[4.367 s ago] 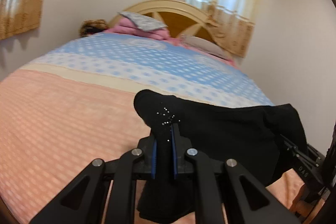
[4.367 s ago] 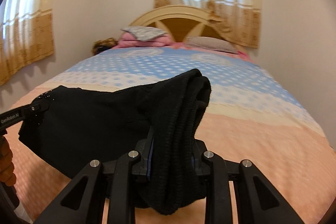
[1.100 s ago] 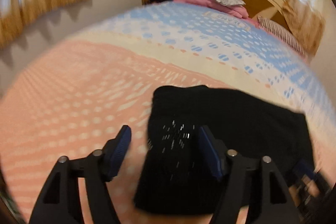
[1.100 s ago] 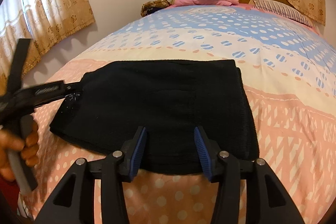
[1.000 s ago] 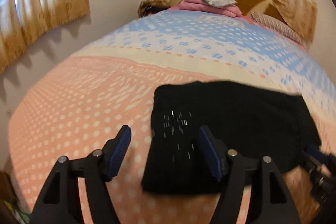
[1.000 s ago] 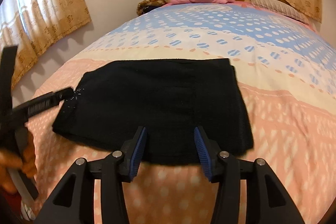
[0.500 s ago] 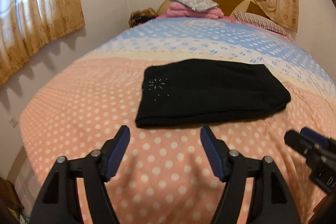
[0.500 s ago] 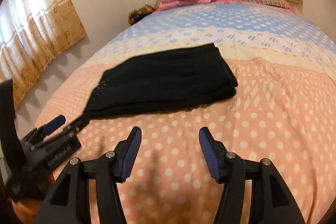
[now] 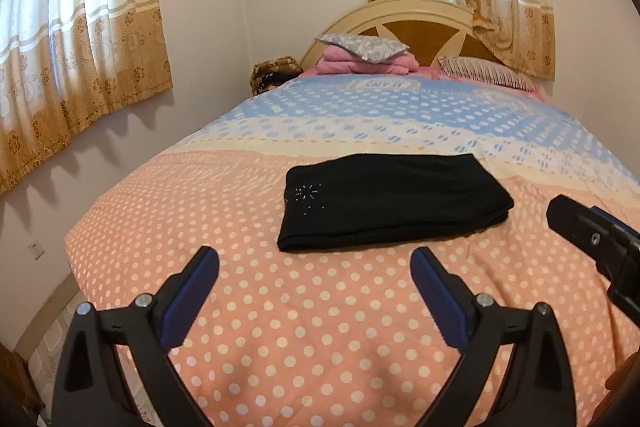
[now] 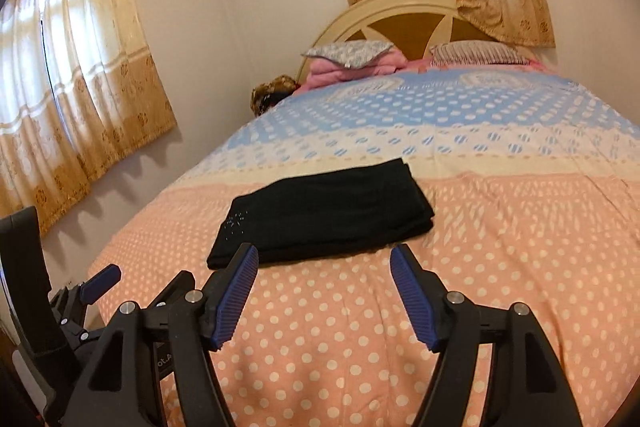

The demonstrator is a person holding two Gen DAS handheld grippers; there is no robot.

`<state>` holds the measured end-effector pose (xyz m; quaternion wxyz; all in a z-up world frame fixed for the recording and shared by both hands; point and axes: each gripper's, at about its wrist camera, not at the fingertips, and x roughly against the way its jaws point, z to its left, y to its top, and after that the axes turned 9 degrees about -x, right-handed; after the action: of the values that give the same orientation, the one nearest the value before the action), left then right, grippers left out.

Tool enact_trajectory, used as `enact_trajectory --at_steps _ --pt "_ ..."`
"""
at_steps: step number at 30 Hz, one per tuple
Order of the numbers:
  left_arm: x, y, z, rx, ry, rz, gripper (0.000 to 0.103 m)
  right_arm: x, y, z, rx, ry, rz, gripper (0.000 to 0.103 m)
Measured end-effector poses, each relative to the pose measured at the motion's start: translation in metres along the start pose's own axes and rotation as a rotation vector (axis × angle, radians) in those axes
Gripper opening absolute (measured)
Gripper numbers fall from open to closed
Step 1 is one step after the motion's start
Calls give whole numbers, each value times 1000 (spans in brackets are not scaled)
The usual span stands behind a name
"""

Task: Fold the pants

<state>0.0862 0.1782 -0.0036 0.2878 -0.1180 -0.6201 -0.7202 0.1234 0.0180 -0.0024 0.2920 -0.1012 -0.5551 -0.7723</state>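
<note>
The black pants are seen folded into a flat rectangle on the pink, white-dotted part of the bedspread, with a small cluster of pale studs near the left end. How many layers the fold holds cannot be made out; only stacked edges show at the right end.

The left gripper is held above the bedspread, short of the pants, its jaws spread wide and having just been opening, with nothing between them. The right gripper is likewise released and has just been opening; its blue pads stand apart over the dotted cloth, the left one overlapping the near edge of the pants in the right wrist view, though contact cannot be judged.

Each gripper is only partly caught at the edge of the other's view, cut off by the fisheye rim. A dark brown heap beside the headboard is too small to identify. The pink bundle is half covered by a grey pillow
</note>
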Motion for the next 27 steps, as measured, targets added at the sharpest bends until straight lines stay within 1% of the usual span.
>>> enact_trajectory --at_steps 5,8,12,27 --pt "7 -4 -4 3 -6 -12 99 12 0 0 4 -3 -30 70" --pt "9 -5 -6 2 -10 -11 99 13 -1 -1 -3 -1 -29 70" --pt "10 -6 -8 -15 7 -15 99 14 -2 -3 -13 -4 -30 70" --pt "10 -8 -6 -5 11 -9 99 16 -5 -5 -26 -8 -21 71"
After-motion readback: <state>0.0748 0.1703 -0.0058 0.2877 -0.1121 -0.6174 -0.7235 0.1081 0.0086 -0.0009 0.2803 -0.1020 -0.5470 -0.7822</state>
